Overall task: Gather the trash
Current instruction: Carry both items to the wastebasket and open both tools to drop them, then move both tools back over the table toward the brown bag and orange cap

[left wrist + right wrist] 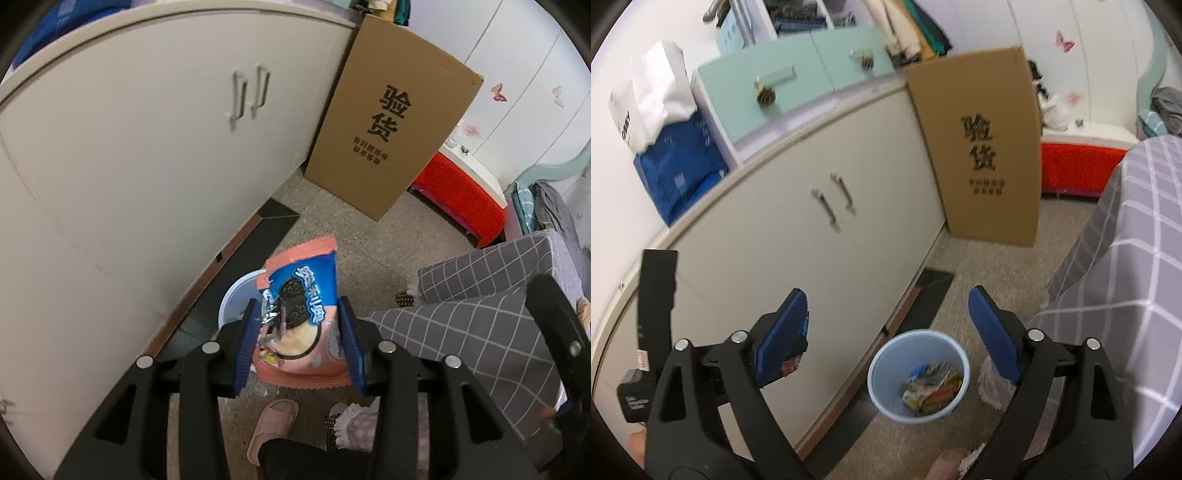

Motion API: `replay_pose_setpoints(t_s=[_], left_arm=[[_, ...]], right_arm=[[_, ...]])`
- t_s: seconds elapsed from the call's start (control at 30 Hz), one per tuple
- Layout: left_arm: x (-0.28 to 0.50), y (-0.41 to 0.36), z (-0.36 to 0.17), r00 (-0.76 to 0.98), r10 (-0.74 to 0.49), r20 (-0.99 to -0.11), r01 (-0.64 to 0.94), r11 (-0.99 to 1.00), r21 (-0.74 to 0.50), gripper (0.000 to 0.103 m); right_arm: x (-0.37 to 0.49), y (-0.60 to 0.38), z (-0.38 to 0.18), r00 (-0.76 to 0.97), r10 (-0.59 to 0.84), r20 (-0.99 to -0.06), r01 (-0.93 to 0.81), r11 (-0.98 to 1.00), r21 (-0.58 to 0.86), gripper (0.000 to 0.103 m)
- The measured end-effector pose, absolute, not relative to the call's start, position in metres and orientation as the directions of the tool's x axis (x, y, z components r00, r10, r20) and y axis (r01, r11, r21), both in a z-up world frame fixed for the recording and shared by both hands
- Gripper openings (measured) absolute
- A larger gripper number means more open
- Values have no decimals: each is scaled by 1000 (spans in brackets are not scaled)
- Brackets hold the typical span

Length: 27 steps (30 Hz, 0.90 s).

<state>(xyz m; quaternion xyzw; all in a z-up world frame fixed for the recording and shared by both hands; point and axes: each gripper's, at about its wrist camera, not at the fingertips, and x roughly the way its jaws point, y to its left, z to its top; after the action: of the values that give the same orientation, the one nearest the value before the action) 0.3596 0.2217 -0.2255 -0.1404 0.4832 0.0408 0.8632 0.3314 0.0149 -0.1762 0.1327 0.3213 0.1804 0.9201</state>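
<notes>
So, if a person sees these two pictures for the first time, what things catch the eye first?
First the pink and blue cookie wrapper, clamped in the left gripper above the pale blue round plastic bin on the floor beside the cream cabinet. Then the tall brown cardboard box with black characters, leaning by the cabinet's end. The right gripper hangs open over the bin, which already holds wrappers.
</notes>
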Motion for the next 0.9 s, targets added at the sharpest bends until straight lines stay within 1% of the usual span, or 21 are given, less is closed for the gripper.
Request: replay_pose_setpoints(t_s=[0.07,0.1,0.17,0.2,0.23,0.27,0.37,0.57,0.7,0.9], left_arm=[[366,217,-220,540,-68,-839,-185,963,-197,42],[370,216,-217,547,-69,-834,-180,964,-197,45],[380,213,-218,543,-49,-838,-186,966,-177,61],[385,212,-221,525,-9,-851,-211,967,-140,74],[387,211,-222,517,14,-856,-224,967,-119,76],[389,211,-223,512,24,-859,-228,967,-109,76],[385,214,-224,510,3,-860,-238,961,-138,76],[368,210,-210,536,0,-844,-230,962,-146,76],[351,203,-191,561,-10,-828,-215,964,-158,76],[324,189,-157,615,-27,-788,-189,965,-180,76]], right_arm=[[332,7,-172,724,433,-537,-233,886,400,90],[332,2,-170,718,454,-528,-232,871,433,90],[331,-6,-164,729,454,-512,-217,863,457,90],[330,-8,-163,732,456,-506,-216,859,464,90],[329,-11,-162,735,458,-499,-213,856,471,91],[329,-14,-160,736,458,-499,-209,855,475,91],[328,-17,-160,725,460,-512,-201,853,482,91],[324,-20,-161,714,459,-529,-202,858,472,91],[317,-22,-153,717,456,-528,-202,860,468,91],[303,-37,-135,746,443,-498,-200,862,466,91]])
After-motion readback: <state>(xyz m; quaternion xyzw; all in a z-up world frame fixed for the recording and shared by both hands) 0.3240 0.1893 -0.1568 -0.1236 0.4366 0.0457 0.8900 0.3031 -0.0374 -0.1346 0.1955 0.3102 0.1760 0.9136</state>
